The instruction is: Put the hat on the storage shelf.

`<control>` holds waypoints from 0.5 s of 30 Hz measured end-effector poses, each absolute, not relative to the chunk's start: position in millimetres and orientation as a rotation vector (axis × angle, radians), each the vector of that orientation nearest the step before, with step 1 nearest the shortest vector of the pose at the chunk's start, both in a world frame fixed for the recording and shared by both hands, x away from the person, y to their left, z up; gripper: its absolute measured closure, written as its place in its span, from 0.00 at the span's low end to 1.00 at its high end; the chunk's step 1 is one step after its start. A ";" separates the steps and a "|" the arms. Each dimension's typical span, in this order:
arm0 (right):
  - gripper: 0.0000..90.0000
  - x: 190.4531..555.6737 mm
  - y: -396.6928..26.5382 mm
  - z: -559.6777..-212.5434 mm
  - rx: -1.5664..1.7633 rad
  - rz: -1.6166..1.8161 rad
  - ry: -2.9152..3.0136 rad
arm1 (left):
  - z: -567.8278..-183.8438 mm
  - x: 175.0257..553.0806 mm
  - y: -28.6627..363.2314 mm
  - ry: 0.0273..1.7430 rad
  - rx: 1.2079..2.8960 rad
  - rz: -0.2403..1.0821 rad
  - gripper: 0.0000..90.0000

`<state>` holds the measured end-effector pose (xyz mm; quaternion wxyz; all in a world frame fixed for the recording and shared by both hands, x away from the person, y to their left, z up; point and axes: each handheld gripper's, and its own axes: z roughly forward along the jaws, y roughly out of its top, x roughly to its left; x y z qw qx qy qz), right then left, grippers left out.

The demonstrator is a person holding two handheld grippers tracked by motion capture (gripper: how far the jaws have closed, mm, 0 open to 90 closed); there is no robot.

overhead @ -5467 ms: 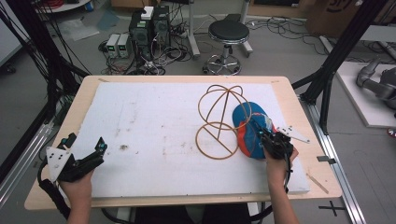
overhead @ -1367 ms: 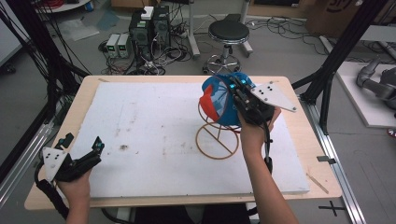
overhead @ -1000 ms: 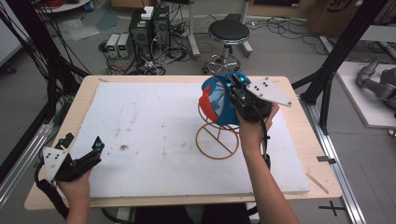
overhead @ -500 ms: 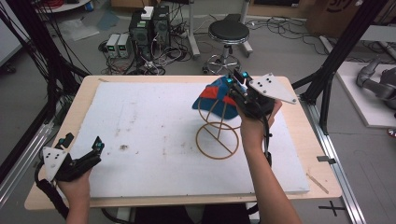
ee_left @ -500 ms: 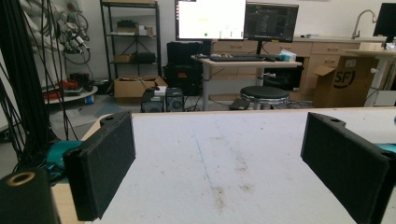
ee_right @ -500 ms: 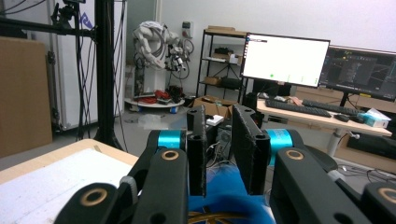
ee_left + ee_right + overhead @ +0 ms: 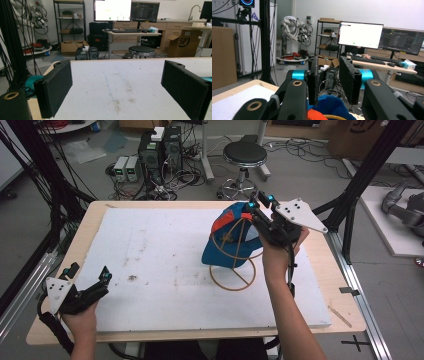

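A blue cap (image 7: 227, 245) with an orange patch hangs over the top of a tan wire stand (image 7: 232, 281) on the white board (image 7: 160, 245), right of the middle. My right gripper (image 7: 255, 205) is at the cap's far upper edge. In the right gripper view its jaws (image 7: 328, 75) stand a little apart with background showing between them, and the cap's blue crown (image 7: 332, 105) lies just below, near their base. My left gripper (image 7: 90, 271) rests at the board's near left corner. It is wide open with nothing in it, seen as the left gripper (image 7: 116, 82) over bare board.
The board lies on a wooden table (image 7: 320, 265) that ends close to the right of the stand. A black stool (image 7: 244, 155) and computer boxes (image 7: 160, 147) stand on the floor behind. Black frame posts (image 7: 365, 175) rise at the table's right and left.
My right hand carried the cap from the board's right side up over the wire stand. In the last half second the cap dropped down onto the stand. The left gripper stayed put.
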<state>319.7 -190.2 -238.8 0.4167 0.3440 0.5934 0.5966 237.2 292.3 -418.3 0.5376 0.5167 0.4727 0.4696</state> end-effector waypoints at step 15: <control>0.37 309.6 -229.4 -235.2 0.938 1.435 1.330 | -418.8 237.5 290.8 1.124 1.242 1.116 0.11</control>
